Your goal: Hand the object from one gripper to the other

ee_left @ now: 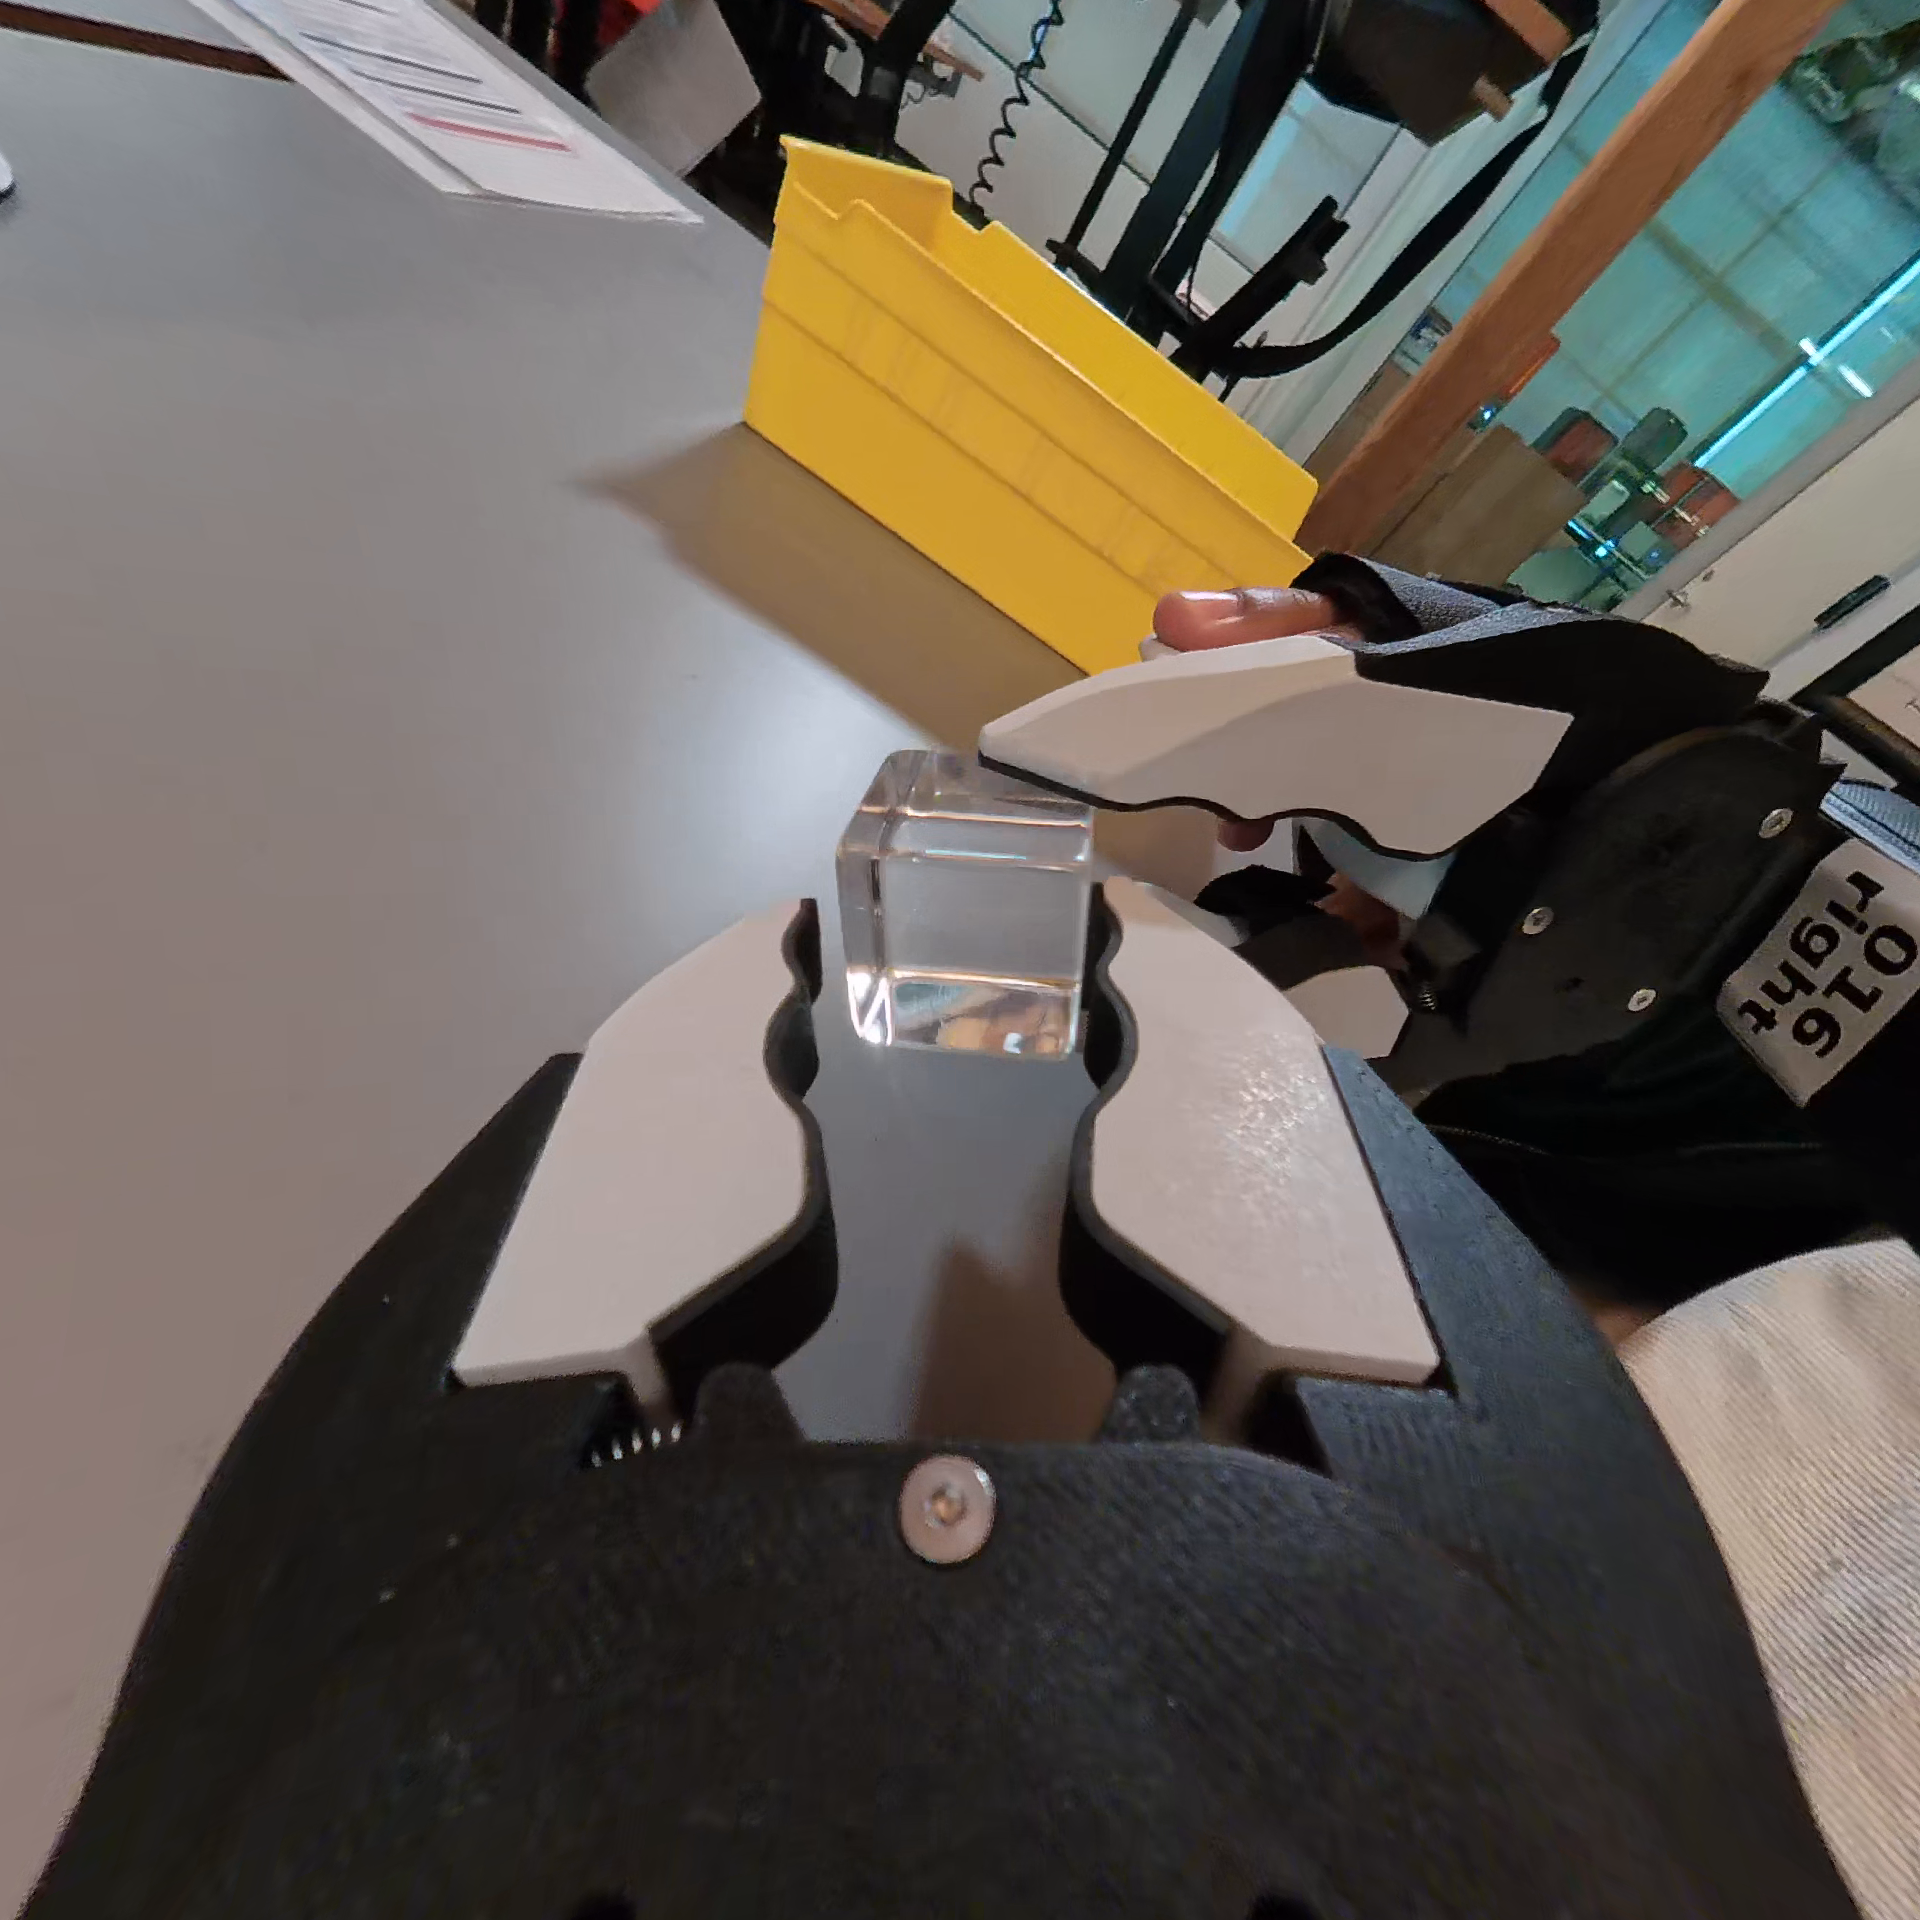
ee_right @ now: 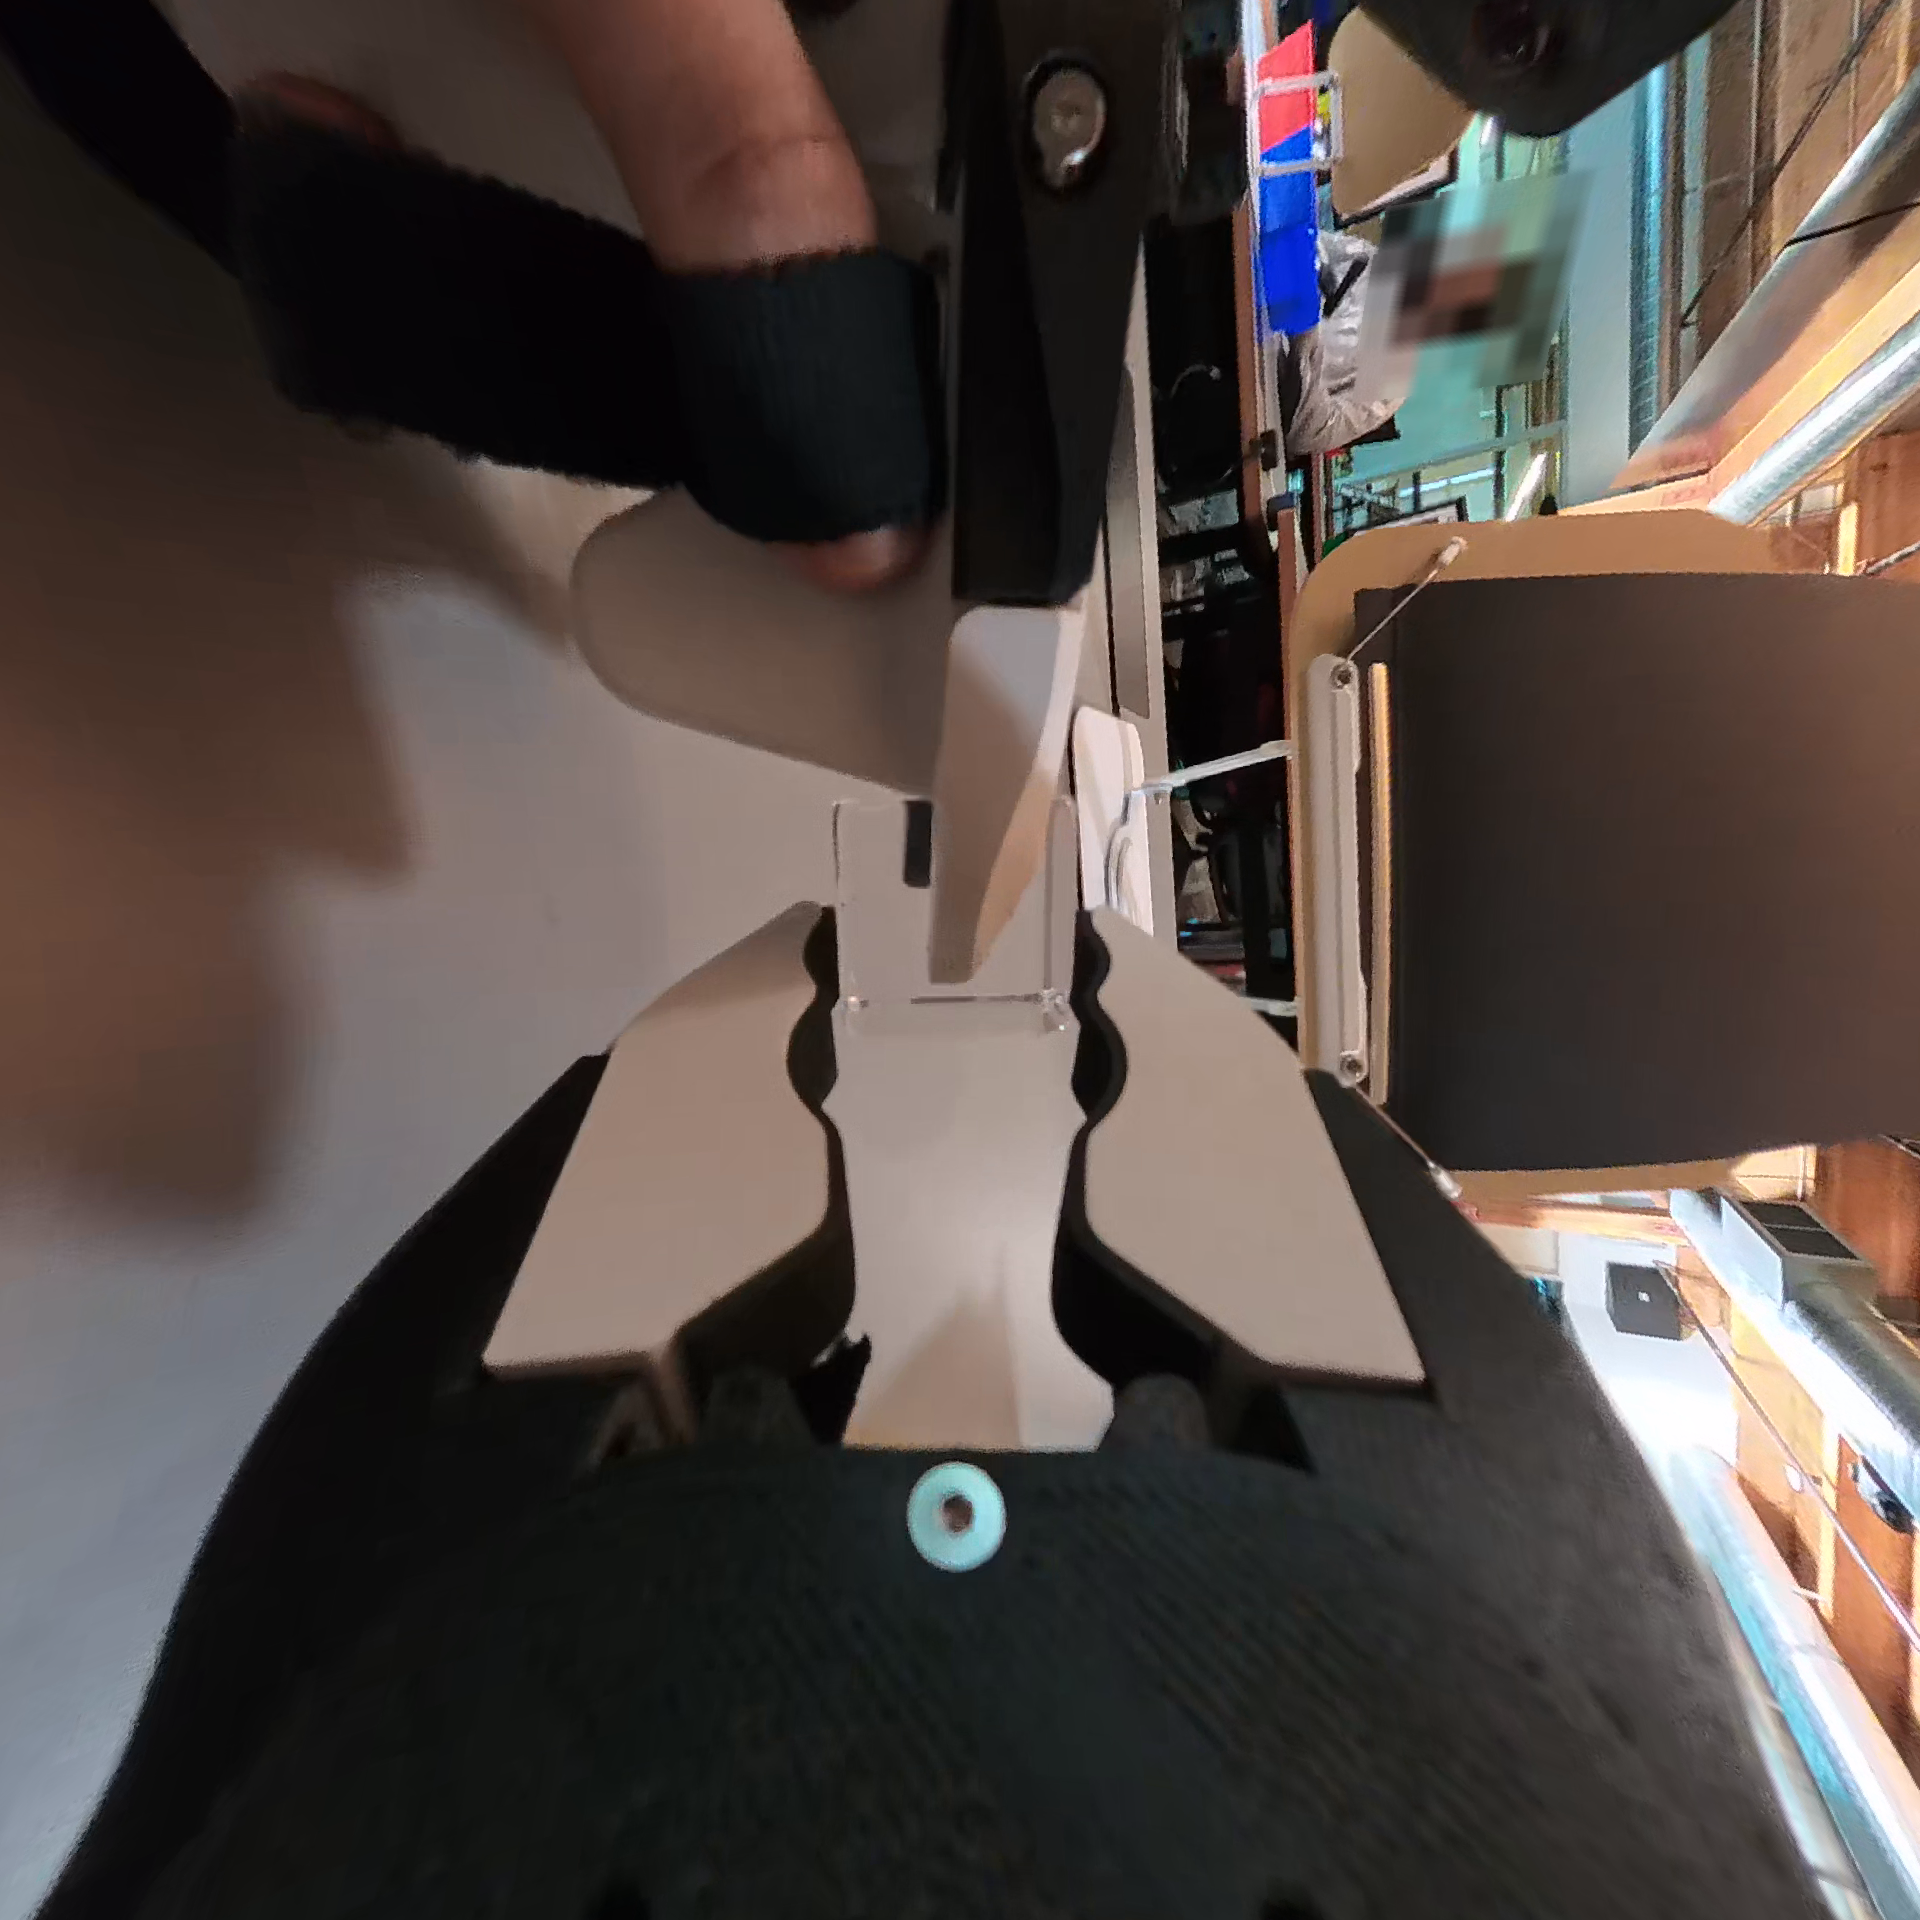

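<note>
Left wrist view: the left gripper (ee_left: 961, 940), two smooth pale-grey fingers with wavy black-edged inner faces on a coarse, layered black printed body with one steel screw, is clamped on a clear acrylic cube (ee_left: 966, 904), glossy, sharp-edged with thin bevels, seated between the fingertips and held above the table (ee_left: 312, 540), a matte grey laminate surface. The right gripper (ee_left: 1049, 821) enters from the right; its upper finger (ee_left: 1247, 727), the same pale plastic with a black rim, lies on the cube's top face, while the lower finger is mostly hidden behind the cube. A hand in a black fingerless glove (ee_left: 1538, 665) holds that tool, and a ribbed cream sleeve (ee_left: 1787, 1475) shows at the lower right. A yellow plastic bin (ee_left: 997, 436), stepped along its rim and ridged on its side wall, stands on the table beyond, and a white printed sheet (ee_left: 468, 104) lies at the far edge. Right wrist view, rolled sideways: the right gripper (ee_right: 956, 961) is closed against two opposite faces of the cube (ee_right: 883, 914), here nearly invisible save for its thin edges, so both tools grip it at once. The left gripper (ee_right: 966, 862) reaches down from above, one tapered pale finger crossing the cube, with a gloved hand (ee_right: 665, 395) behind it. A curved plywood chair with a black pad (ee_right: 1621, 842) stands beyond.
</note>
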Tool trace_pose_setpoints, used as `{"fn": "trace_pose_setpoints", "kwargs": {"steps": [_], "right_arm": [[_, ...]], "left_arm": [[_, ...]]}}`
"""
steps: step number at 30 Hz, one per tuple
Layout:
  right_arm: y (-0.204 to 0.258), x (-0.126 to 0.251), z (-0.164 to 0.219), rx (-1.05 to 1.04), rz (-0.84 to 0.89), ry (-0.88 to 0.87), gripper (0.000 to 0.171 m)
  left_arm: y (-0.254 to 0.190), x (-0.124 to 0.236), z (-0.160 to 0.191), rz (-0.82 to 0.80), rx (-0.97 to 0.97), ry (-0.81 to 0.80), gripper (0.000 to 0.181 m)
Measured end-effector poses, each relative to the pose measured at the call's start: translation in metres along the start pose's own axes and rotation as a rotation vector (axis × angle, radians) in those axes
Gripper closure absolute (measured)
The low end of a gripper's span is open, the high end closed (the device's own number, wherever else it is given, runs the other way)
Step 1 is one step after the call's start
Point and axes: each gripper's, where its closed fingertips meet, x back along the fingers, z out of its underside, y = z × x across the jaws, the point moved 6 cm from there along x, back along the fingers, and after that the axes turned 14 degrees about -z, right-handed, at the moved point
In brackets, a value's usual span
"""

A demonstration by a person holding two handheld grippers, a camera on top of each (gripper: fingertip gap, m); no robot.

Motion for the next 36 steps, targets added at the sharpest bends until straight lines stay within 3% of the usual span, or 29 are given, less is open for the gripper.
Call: {"fn": "trace_pose_setpoints", "kwargs": {"steps": [11, 16, 24, 27, 36], "right_arm": [[-0.004, 0.003, -0.002, -0.064, 0.024, -0.109, 0.126], [-0.018, 0.008, 0.012, -0.363, -0.035, -0.322, 0.102], [-0.044, 0.023, 0.046, -1.026, -0.306, -0.931, 0.091], [-0.047, 0.028, 0.048, -1.087, -0.372, -1.046, 0.094], [-0.041, 0.024, 0.038, -1.147, -0.539, -1.116, 0.103]], "left_arm": [[-0.001, 0.004, -0.005, 0.046, 0.038, -0.027, 0.137], [0.01, 0.013, -0.014, 0.033, 0.089, -0.113, 0.138], [0.004, 0.029, -0.028, 0.188, 0.129, -0.277, 0.138], [0.001, 0.034, -0.031, 0.199, 0.092, -0.315, 0.138], [-0.016, 0.026, -0.023, 0.215, -0.06, -0.257, 0.138]]}}
